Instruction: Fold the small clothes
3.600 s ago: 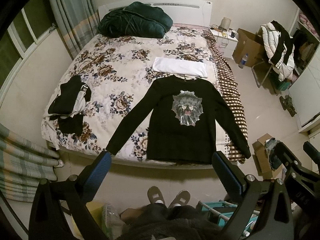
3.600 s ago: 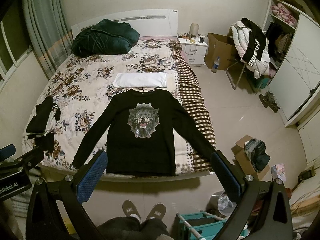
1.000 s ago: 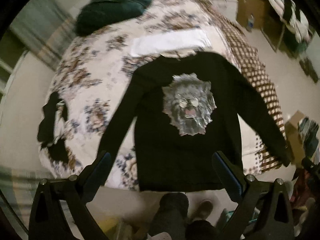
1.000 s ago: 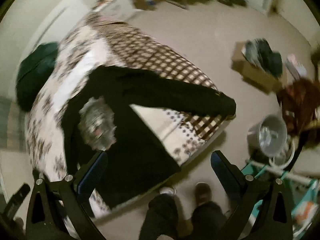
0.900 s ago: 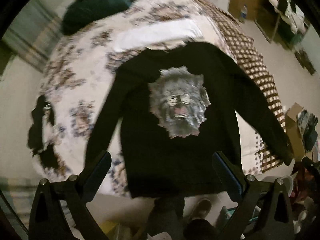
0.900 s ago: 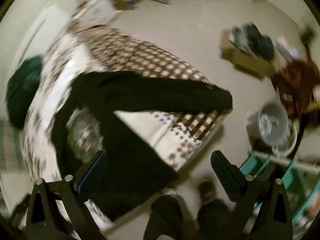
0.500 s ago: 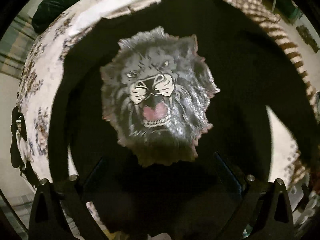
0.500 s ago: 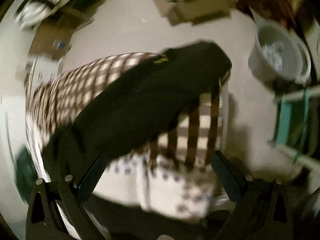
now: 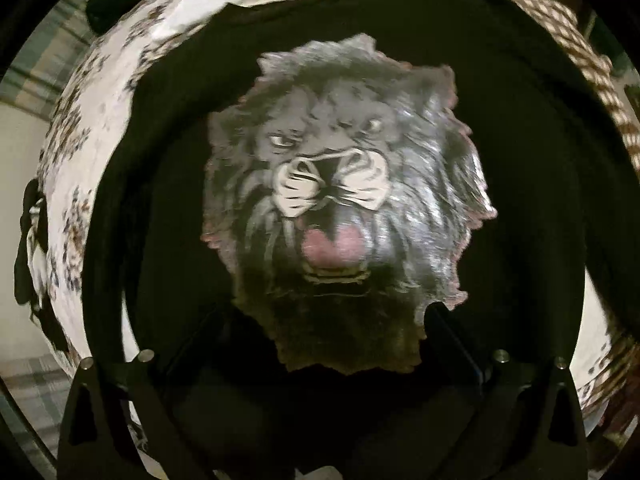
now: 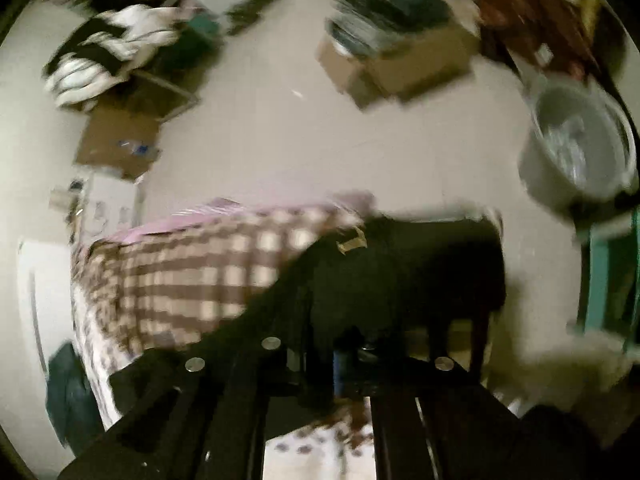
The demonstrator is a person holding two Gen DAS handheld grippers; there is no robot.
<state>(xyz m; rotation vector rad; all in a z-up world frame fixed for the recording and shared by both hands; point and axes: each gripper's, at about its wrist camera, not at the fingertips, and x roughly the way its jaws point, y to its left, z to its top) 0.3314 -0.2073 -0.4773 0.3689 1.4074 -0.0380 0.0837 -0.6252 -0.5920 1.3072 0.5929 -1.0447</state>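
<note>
- Floral bedding (image 9: 76, 128) fills the rim of my left view, with a brown checked blanket (image 10: 192, 268) along the bed's far side; beyond the bed's edge lie pale floor, a cardboard box (image 10: 400, 64) and a grey bucket (image 10: 580, 140).
- My task's thing, a black long-sleeved sweatshirt (image 9: 168, 240) with a roaring lion print (image 9: 340, 200), lies flat and face up on the bed, chest right under my left tongs.
- My left tongs (image 9: 328, 344) hang close over the shirt's lower front, jaws spread wide to either side of the print's bottom edge. I can't tell whether the tips touch the cloth; nothing is pinched.
- My right tongs (image 10: 344, 356) have just been closing, and the jaws now stand together on the black sleeve (image 10: 400, 276) near its cuff, where it drapes over the blanket at the bed's corner. The view is blurred, but cloth appears caught between them.
- I judge the shirt soft, light and limp: it will sag and crease from any single grip, and the sleeve will trail.
- The printed patch looks stiffer and slicker, so I'd avoid pinching there.
- Best holds, I think, are the cuff, shoulder seam and hem, letting me lay the sleeve across the body first.
</note>
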